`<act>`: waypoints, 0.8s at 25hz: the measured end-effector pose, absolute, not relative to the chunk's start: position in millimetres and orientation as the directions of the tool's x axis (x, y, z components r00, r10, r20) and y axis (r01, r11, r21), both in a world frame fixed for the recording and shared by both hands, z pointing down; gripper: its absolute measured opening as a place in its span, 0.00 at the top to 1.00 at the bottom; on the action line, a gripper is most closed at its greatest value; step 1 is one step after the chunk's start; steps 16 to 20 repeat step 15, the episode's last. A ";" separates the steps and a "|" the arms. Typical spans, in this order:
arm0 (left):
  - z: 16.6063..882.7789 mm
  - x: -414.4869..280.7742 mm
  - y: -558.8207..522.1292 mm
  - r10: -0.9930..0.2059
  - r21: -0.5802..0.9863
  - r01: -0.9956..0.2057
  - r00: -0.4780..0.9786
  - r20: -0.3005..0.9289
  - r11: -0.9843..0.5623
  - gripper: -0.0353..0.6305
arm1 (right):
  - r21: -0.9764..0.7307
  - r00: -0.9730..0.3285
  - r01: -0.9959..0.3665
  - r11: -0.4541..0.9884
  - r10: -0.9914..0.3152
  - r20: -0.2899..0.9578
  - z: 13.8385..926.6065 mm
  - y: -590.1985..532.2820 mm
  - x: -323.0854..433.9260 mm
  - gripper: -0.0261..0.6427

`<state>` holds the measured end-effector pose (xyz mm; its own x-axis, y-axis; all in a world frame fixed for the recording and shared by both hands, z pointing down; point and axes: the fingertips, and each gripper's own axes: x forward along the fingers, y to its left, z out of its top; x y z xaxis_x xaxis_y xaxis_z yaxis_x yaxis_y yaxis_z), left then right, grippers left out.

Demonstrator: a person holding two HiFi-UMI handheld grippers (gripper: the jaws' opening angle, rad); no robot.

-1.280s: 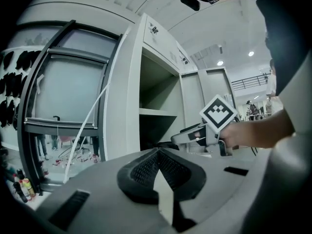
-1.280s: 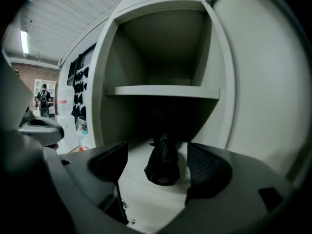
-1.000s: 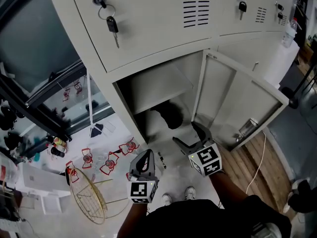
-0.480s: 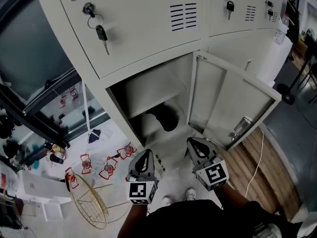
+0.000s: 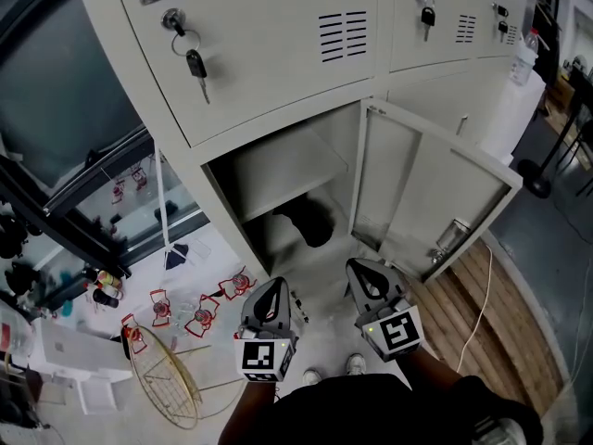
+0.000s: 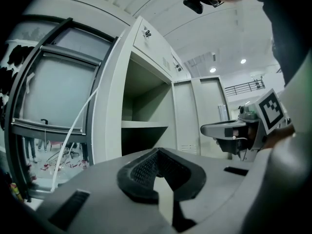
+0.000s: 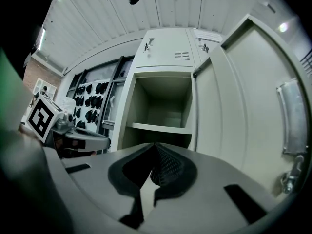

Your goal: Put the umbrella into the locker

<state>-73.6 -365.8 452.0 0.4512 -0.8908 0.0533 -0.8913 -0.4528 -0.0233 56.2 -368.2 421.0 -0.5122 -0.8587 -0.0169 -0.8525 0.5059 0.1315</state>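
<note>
The grey locker [image 5: 278, 109] has its lower door [image 5: 435, 202] swung open to the right. Inside, under a shelf [image 5: 287, 170], a dark bundle that looks like the umbrella [image 5: 310, 221] lies in the bottom compartment. My left gripper [image 5: 275, 286] hovers in front of the locker, shut and empty. To its right, my right gripper [image 5: 361, 269] is also shut with nothing between its pads. In the left gripper view the left gripper [image 6: 157, 151] faces the open compartment. In the right gripper view the right gripper [image 7: 155, 145] points at the shelf [image 7: 158, 127]; the space below it is dark.
Keys [image 5: 196, 63] hang from the upper locker door. On the floor to the left lie a gold wire basket [image 5: 167, 369] and several red wire pieces [image 5: 199, 309]. A white cord [image 5: 484, 295] runs over the wooden floor at the right. The person's shoes [image 5: 355, 364] stand just below the grippers.
My right gripper's jaws, open a second ago, have closed on nothing, and it has drawn back a little from the open door. The left gripper has hardly moved.
</note>
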 end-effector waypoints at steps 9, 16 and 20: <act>450.6 -75.3 -362.0 -0.895 -0.023 -0.895 0.444 0.051 -0.445 0.95 | 0.121 -0.511 -0.854 0.506 -0.860 -0.006 426.4 -366.0 53.7 0.96; 453.5 -75.2 -359.0 -0.895 -0.028 -0.895 0.443 0.054 -0.445 0.95 | 0.138 -0.500 -0.861 0.489 -0.864 -0.063 413.4 -361.2 52.3 0.96; 453.5 -75.2 -359.0 -0.895 -0.028 -0.895 0.443 0.054 -0.445 0.95 | 0.138 -0.500 -0.861 0.489 -0.864 -0.063 413.4 -361.2 52.3 0.96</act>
